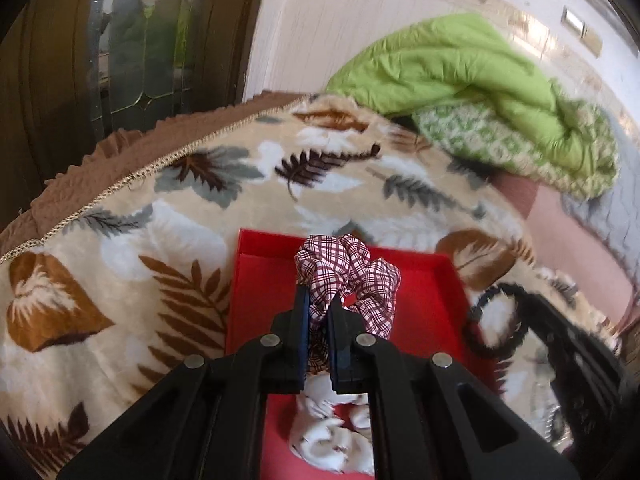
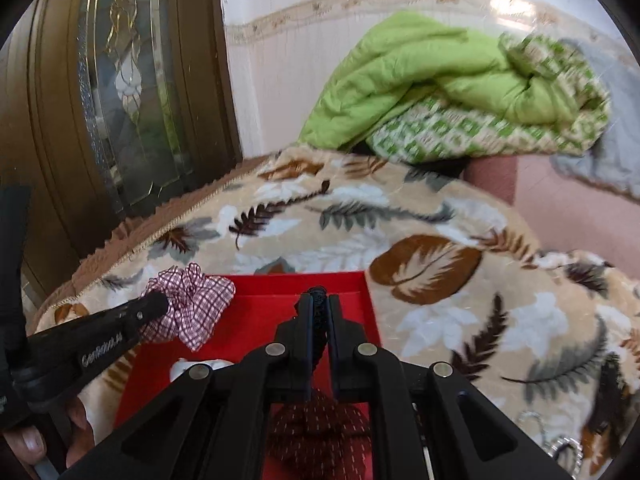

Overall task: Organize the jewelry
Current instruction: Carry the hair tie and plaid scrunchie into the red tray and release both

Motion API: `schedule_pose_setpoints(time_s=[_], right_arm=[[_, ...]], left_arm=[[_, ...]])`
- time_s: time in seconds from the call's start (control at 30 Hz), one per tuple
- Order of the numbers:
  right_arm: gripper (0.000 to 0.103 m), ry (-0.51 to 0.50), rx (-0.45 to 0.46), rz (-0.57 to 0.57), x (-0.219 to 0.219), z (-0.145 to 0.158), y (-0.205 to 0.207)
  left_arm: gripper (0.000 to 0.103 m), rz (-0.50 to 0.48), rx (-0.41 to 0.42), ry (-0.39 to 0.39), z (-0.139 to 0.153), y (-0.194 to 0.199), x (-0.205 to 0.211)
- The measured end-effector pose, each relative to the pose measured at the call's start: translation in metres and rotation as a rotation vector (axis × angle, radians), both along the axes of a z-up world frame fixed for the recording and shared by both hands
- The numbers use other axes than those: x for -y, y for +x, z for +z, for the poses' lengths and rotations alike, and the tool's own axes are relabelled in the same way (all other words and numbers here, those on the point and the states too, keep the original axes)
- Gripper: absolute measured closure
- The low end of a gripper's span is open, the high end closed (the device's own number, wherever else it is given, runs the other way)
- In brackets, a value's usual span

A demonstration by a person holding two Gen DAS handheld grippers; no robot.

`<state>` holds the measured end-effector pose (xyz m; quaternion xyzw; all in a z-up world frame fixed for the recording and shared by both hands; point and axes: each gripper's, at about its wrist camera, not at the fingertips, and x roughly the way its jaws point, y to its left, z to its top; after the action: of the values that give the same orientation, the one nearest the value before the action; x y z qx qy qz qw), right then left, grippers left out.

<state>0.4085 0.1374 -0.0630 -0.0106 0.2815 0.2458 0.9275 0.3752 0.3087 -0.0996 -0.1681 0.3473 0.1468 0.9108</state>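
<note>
The left gripper (image 1: 319, 304) is clamped on a plaid scrunchie (image 1: 352, 276), jaws nearly together with the fabric bunched between them, held over the red tray (image 1: 264, 280) that lies on the leaf-print blanket (image 1: 160, 208). The left wrist view alone shows a white scrunchie (image 1: 332, 440) lying in the tray below the fingers, and a black headband (image 1: 496, 312) curving just past the tray's right edge, its lower end lost behind a blurred black shape. The right wrist view shows the same grip from the side: the left gripper (image 2: 160, 305) comes in from the left edge with the plaid scrunchie (image 2: 192, 304) at its tip, over the tray's (image 2: 352, 292) left rear corner, and part of the person's hand (image 2: 28, 440) is seen at the bottom left. Only this view shows the right gripper (image 2: 319, 308) pinched shut on a thin black braided band (image 2: 319, 292), which pokes out above the fingertips over the tray, with a dark red dotted scrunchie (image 2: 320, 428) lying in the tray underneath. Some silver jewelry (image 2: 560, 440) lies on the blanket (image 2: 440, 320) at the lower right, too blurred to identify. Both views show a green quilt (image 1: 460, 68) heaped at the back and a dark wooden cabinet (image 2: 100, 80) on the left.
</note>
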Motion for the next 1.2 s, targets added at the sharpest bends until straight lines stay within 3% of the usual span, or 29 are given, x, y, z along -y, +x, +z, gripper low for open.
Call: schedule_pose_setpoints(time_s=[0.37,0.6,1.0,1.13,1.2], right_arm=[[0.096,-0.112,-0.110,0.048,-0.031,-0.043,0.049],[0.096,-0.184,-0.113,0.033,-0.043,-0.046,0.056],[0.094,-0.244,-0.200,0.055,-0.048,-0.059,0.071],[0.094,-0.235,-0.206,0.048,-0.046,-0.060,0.072],[0.093,-0.233,-0.203,0.047,-0.046,-0.059,0.071]], left_arm=[[0.096,0.058,-0.146,0.016,-0.027,0.029,-0.014],[0.095,0.049,-0.171,0.052,-0.028,0.034,-0.011],[0.094,0.052,-0.204,0.092,-0.034,0.040,-0.011],[0.089,0.042,-0.208,0.113,-0.033,0.041,-0.008],[0.081,0.043,-0.207,0.113,-0.033,0.041,-0.008]])
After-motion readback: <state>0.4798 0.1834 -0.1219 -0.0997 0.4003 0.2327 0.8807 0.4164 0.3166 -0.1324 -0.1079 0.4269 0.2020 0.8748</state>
